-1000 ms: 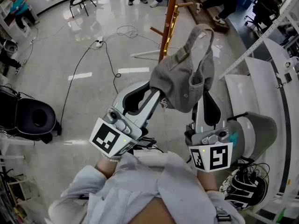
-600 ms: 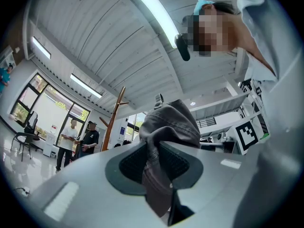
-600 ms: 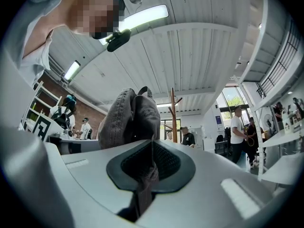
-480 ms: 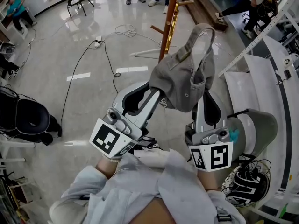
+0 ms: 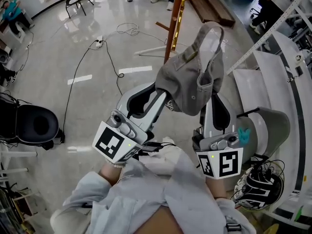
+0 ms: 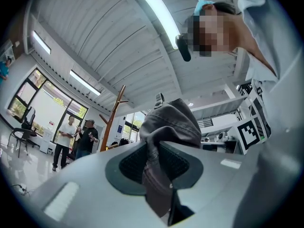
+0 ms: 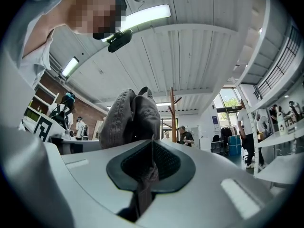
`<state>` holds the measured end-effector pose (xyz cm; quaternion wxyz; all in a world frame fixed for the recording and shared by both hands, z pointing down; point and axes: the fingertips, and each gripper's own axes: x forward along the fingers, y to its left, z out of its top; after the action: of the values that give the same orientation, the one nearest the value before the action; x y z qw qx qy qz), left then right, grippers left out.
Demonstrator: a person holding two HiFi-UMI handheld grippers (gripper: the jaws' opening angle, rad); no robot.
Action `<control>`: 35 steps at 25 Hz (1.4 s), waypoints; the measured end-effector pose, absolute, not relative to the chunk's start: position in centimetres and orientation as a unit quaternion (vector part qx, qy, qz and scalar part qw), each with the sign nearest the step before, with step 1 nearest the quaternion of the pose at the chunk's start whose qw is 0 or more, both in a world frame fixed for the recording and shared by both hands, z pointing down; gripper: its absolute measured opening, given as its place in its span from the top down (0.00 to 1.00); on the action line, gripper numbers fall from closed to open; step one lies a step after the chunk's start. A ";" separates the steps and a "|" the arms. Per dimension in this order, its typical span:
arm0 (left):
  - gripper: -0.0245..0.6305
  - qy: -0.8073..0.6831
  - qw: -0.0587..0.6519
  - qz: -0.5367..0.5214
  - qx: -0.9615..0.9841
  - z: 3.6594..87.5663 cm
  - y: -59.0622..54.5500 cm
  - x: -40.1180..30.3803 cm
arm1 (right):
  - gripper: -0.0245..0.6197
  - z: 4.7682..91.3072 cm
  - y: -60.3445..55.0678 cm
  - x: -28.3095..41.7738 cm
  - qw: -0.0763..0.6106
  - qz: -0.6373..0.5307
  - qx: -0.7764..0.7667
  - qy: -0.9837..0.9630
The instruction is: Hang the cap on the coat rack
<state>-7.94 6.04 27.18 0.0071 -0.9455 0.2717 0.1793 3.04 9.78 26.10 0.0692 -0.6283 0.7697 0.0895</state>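
Note:
A grey cap (image 5: 192, 79) hangs in the air between my two grippers, its back strap loop raised at the top. My left gripper (image 5: 165, 100) is shut on the cap's lower left edge, and the fabric (image 6: 166, 127) is pinched between its pads (image 6: 133, 163). My right gripper (image 5: 212, 99) is shut on the cap's right edge, with cloth (image 7: 130, 115) bunched between its jaws. The cap hides both sets of fingertips in the head view. The wooden coat rack (image 5: 174, 18) stands just beyond the cap, its pegs sticking out. It also shows as a pole (image 7: 172, 113) ahead in the right gripper view.
Cables (image 5: 112, 48) trail over the shiny floor to the left of the rack. A black round seat (image 5: 34, 123) stands at the left. White shelving (image 5: 273, 72) lines the right side, with a black-and-white helmet (image 5: 256, 191) below. People (image 6: 71, 137) stand further off.
The cap and both grippers keep their places. Only the people at the far edge of the floor have shifted in the picture.

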 end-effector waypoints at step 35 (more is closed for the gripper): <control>0.84 0.330 0.028 0.160 -0.930 26.7 -9.1 2.0 | 0.93 25.1 -7.4 13.2 0.085 0.088 -0.569 0.813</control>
<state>2.03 -9.14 26.74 0.0278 -0.9298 0.3301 0.1603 13.16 -7.35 25.12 0.0851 -0.5687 0.8135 0.0875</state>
